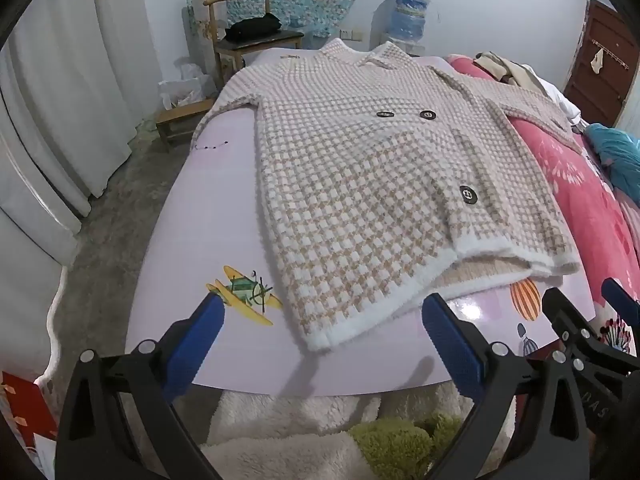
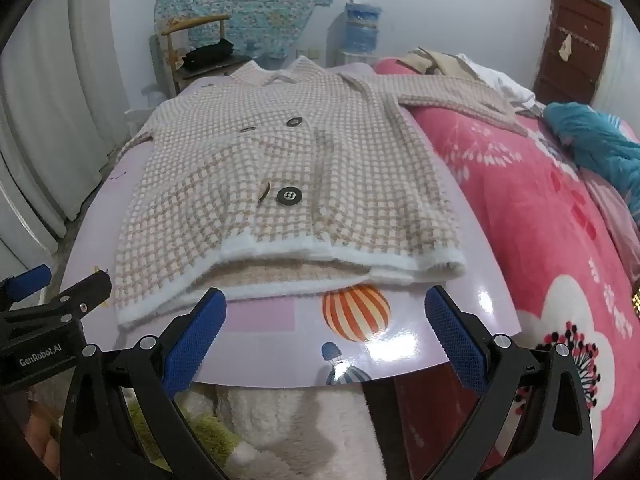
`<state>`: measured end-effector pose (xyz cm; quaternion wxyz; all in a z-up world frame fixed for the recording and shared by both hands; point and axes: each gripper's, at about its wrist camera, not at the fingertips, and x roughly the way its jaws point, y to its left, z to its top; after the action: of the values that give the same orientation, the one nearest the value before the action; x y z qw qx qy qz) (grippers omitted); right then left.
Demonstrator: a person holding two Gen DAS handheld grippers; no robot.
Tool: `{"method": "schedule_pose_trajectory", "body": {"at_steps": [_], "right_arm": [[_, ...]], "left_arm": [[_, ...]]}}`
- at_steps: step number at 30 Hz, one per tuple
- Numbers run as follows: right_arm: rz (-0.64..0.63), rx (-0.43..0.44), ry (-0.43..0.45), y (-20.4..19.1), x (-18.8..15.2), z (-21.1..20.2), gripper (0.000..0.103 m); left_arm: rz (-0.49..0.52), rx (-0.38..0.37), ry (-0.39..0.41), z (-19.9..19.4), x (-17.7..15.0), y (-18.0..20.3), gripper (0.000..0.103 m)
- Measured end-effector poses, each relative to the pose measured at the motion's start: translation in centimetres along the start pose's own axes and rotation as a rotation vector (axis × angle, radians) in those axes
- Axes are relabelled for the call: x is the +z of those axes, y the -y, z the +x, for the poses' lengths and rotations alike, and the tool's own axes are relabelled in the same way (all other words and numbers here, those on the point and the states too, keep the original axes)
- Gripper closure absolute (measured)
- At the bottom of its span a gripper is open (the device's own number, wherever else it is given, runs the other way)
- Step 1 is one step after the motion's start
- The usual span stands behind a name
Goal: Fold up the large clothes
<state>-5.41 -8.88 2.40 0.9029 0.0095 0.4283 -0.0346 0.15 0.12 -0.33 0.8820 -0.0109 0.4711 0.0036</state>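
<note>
On the lilac board (image 2: pixel 260 320), a checked coat (image 2: pixel 280 184) lies flat, both grippers spread and holding nothing.

Left gripper (image 1: pixel 320 340) and right gripper (image 2: pixel 324 332) hover just short of the coat's hem. Beside the coat lies a pink blanket (image 2: pixel 540 216) under one sleeve; beyond it stands a chair (image 1: pixel 248 36), its legs hidden.

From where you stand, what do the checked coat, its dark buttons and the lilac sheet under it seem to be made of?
Checked coat: apparently a thick, fuzzy knit; the white hem looks fluffy.
Dark buttons: hard and glossy, maybe plastic or metal; one catches light.
Lilac sheet: smooth, shiny, probably plastic or coated board; glare shows near its straight front edge.
</note>
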Motion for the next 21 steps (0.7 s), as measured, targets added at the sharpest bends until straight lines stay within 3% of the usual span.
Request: {"method": "schedule_pose_trajectory", "body": {"at_steps": [21], "right_arm": [[0.003,-0.004,0.004,0.57,-0.08,-0.27,0.007]], "left_arm": [[-0.003,-0.012,0.0,-0.11,-0.09,-0.02,0.006]]}}
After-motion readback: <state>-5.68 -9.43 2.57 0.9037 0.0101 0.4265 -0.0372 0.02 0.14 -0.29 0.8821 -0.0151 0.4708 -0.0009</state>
